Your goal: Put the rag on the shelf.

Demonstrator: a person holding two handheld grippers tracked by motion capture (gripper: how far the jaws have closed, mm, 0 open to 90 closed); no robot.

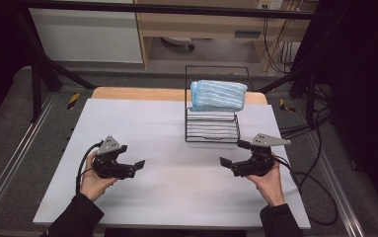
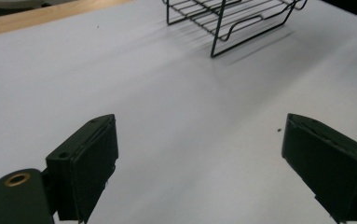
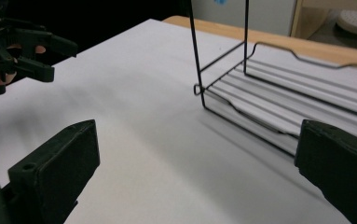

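Note:
A black wire rack (image 1: 212, 126) stands at the back middle of the white table (image 1: 176, 192). A folded blue towel (image 1: 218, 95) lies on its top shelf. My left gripper (image 1: 135, 166) is held low over the table's front left, open, with nothing between its jaws. My right gripper (image 1: 233, 153) is held at the front right, just in front of the rack's right corner, also open and empty. In the left gripper view the jaws (image 2: 199, 122) stand wide apart over bare table, with the rack (image 2: 227, 21) ahead. The right gripper view shows the rack's lower shelf (image 3: 264, 95) close ahead of wide jaws (image 3: 199, 128).
A wooden strip (image 1: 137, 93) borders the table's far edge. Black frame bars (image 1: 43, 74) and loose cables (image 1: 315, 182) run beside the table on both sides. The other hand's gripper (image 3: 57, 60) appears at the far left of the right gripper view.

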